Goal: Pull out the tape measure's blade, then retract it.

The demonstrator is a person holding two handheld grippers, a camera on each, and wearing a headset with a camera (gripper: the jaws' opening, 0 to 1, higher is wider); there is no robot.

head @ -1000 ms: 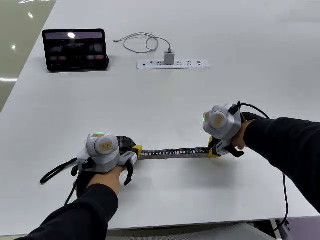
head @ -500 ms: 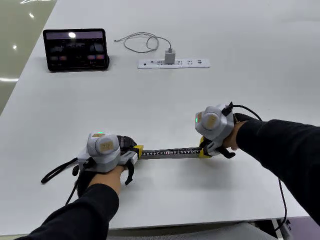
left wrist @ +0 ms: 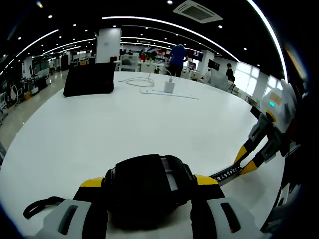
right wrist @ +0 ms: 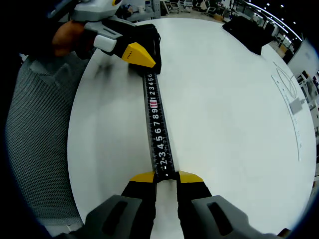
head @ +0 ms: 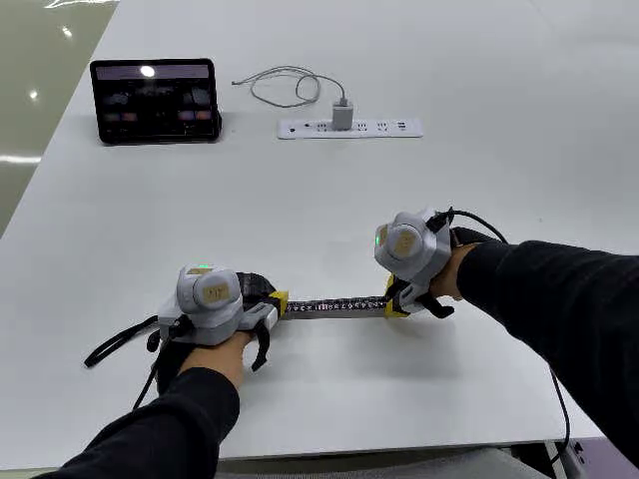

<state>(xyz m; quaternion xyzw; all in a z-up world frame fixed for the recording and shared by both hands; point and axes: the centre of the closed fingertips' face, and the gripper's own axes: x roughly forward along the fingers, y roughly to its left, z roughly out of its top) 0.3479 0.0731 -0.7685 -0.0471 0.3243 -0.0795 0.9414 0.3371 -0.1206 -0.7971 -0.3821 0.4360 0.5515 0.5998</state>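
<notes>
Working from the left of the head view: a dark tablet (head: 155, 98) stands propped at the far left of the white table (head: 300, 200), well apart from the work. Nearer the person, a black strap (head: 115, 339) trails on the table behind the left gripper (head: 268, 311). That gripper lies low on the table near the front edge. Its jaws are closed around the black tape measure (left wrist: 148, 191), one yellow pad pressed against each side of the body, as the left gripper view shows. The blade (right wrist: 157, 124) runs out of the case to the right and lies flat on bare table, numbers up. In the right gripper view the printed figures read from 2 near the jaws up to 6 past a red mark near the case. At the far edge, beyond the blade, a loose white cable (head: 285, 85) leads to a charger (head: 342, 115) plugged into a white power strip (head: 349, 128), all well apart from the blade. The right gripper (right wrist: 166, 177) holds the blade's free end. Its jaws are drawn almost together, the yellow tips pinching the tip from both sides. A black cord (head: 479, 218) loops from that gripper along the person's sleeve (head: 559, 299). A grey mesh chair (right wrist: 45, 149) shows beside the table edge in the right gripper view.
</notes>
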